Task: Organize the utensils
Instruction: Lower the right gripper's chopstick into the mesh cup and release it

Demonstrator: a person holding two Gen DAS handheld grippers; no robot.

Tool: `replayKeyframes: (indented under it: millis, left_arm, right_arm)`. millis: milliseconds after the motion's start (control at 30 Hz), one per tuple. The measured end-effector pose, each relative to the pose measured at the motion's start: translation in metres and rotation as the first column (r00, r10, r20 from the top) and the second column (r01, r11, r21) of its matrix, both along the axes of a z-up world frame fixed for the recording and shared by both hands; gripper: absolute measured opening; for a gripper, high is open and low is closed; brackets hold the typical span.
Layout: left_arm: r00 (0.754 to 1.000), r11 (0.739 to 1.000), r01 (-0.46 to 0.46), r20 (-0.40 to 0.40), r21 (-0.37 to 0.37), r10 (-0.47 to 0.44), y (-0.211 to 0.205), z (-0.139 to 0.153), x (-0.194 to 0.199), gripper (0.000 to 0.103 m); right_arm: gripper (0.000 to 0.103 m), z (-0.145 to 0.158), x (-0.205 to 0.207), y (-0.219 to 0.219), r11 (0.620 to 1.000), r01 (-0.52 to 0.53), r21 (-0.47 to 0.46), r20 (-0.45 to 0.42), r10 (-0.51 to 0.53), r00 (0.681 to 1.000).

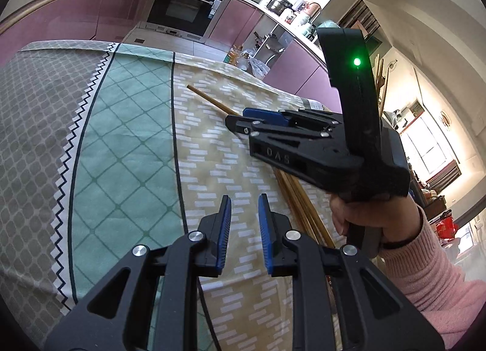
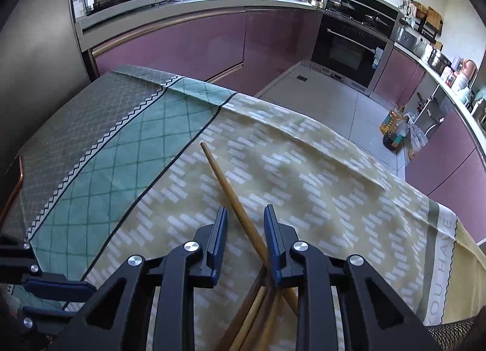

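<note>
Several wooden chopsticks (image 2: 258, 305) lie bunched on the patterned tablecloth (image 2: 303, 168). One chopstick (image 2: 224, 181) slants away from the bunch and runs between the jaws of my right gripper (image 2: 245, 208). It lies against the right-hand pad (image 2: 273, 247) and clear of the other, so the jaws are open around it. In the left wrist view the right gripper (image 1: 240, 121) sits low over that chopstick (image 1: 206, 97), and the bunch (image 1: 297, 199) lies behind it. My left gripper (image 1: 244, 197) hovers over the cloth left of the bunch, pads slightly apart with nothing between them.
A hand in a pink sleeve (image 1: 364, 217) holds the right gripper. The left gripper (image 2: 79, 299) shows at the lower left of the right wrist view. A black mesh container's rim (image 2: 449, 329) is at the lower right. Purple cabinets (image 2: 197, 44) and an oven (image 2: 343, 47) stand beyond the table's far edge.
</note>
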State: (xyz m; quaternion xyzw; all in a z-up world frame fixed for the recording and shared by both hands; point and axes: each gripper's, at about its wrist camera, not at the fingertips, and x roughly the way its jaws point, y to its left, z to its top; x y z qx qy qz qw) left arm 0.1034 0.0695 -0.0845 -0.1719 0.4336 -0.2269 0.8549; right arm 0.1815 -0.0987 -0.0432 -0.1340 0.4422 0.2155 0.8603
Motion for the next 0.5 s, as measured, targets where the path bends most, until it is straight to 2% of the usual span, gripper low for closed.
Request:
replayKeyframes:
  millis: [133, 267, 500]
  left_arm:
    - [1.000, 1.000, 0.000, -0.005, -0.001, 0.000, 0.002, -0.002, -0.001, 0.017]
    - [1.000, 1.000, 0.005, -0.005, -0.001, -0.005, -0.001, -0.002, -0.002, 0.017]
    - [0.999, 0.999, 0.037, 0.010, 0.010, -0.037, -0.016, 0.003, 0.000, 0.017]
  right_arm:
    - [0.006, -0.001, -0.001, 0.001, 1.000, -0.012, -0.008, -0.004, 0.012, 1.000]
    - [0.006, 0.008, -0.009, -0.003, 1.000, -0.005, -0.005, 0.039, 0.005, 0.999]
    - [0.005, 0.050, -0.044, -0.033, 0.994, -0.019, 0.109, 0.110, 0.007, 0.994]
